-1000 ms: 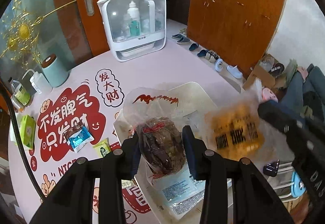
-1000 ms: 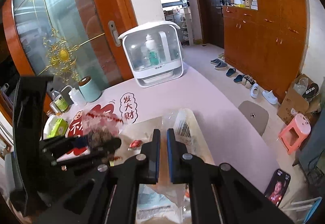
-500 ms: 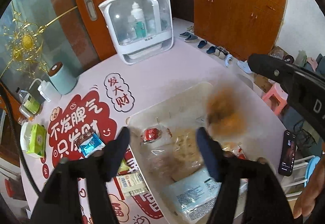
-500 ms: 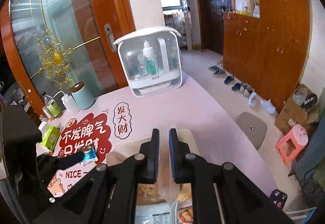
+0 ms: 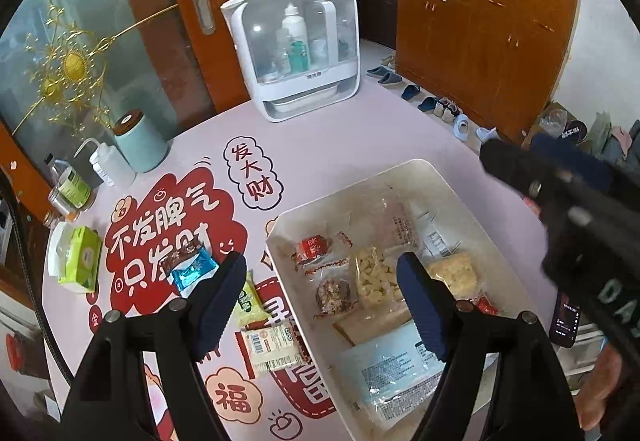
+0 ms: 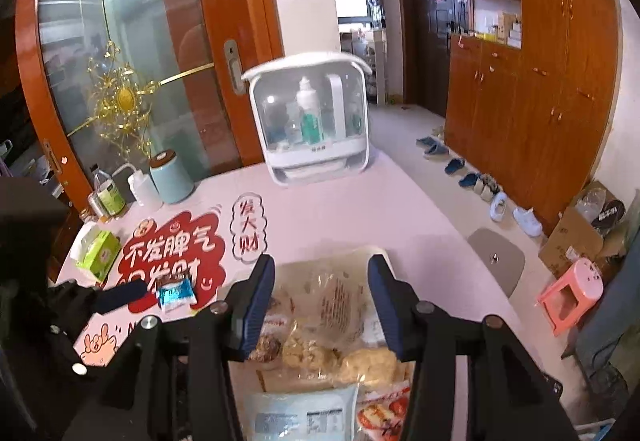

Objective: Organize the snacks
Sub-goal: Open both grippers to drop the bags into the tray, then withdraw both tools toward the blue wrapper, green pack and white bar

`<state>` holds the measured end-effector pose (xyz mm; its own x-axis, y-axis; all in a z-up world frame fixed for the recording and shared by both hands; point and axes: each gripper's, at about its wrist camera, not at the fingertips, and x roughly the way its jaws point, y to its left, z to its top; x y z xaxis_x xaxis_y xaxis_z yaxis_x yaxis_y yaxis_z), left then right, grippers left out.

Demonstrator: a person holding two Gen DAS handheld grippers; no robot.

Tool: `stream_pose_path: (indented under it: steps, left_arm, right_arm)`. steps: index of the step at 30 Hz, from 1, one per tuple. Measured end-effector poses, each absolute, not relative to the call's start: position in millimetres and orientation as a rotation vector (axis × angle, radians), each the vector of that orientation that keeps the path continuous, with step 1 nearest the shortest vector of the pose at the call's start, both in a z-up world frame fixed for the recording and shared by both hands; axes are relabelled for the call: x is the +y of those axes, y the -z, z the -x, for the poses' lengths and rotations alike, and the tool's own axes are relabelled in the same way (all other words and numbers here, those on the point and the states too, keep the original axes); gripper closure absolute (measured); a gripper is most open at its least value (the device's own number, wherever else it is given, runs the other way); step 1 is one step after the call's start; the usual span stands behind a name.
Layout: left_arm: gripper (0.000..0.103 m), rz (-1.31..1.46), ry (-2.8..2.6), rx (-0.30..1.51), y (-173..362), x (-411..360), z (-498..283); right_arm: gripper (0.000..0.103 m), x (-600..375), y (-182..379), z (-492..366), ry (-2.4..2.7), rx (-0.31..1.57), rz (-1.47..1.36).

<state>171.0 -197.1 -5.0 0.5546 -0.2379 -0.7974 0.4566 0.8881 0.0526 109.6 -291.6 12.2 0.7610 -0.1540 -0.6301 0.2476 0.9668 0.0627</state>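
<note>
Nearest, the left gripper (image 5: 320, 293) hangs with its jaws opening and nothing between the blue pads; the right gripper (image 6: 321, 305) is likewise opening and empty above the same container. Below both lies the white rectangular plastic bin (image 5: 448, 177), its long axis running from the near edge away toward the far right. Inside I count about seven packets: a pale blue flat pouch (image 5: 384, 369) nearest, a round dark brown cake in clear wrap (image 5: 334, 295), a clear bag of pale puffed pieces (image 5: 374, 277), a yellow square crispy block (image 5: 456, 273), a small red-labelled sweet (image 5: 314, 247), and two clear printed bags farther back. Left of the bin, three packets rest on the pink table mat (image 5: 340, 137): a white barcode packet (image 5: 270, 347), a yellow-green sachet (image 5: 248, 303), then a blue foil wrapper (image 5: 190, 267). Farther off stands one white domed storage case (image 5: 296, 49).
</note>
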Motion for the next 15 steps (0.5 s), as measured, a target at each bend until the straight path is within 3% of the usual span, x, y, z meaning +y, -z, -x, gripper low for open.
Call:
stream_pose_path:
  steps: [15]
  left_arm:
    - [0.026, -0.211, 0.337, 0.930, 11, -143, -141]
  right_arm:
    - [0.054, -276, 27, -83, 0.201, 0.789, -0.156]
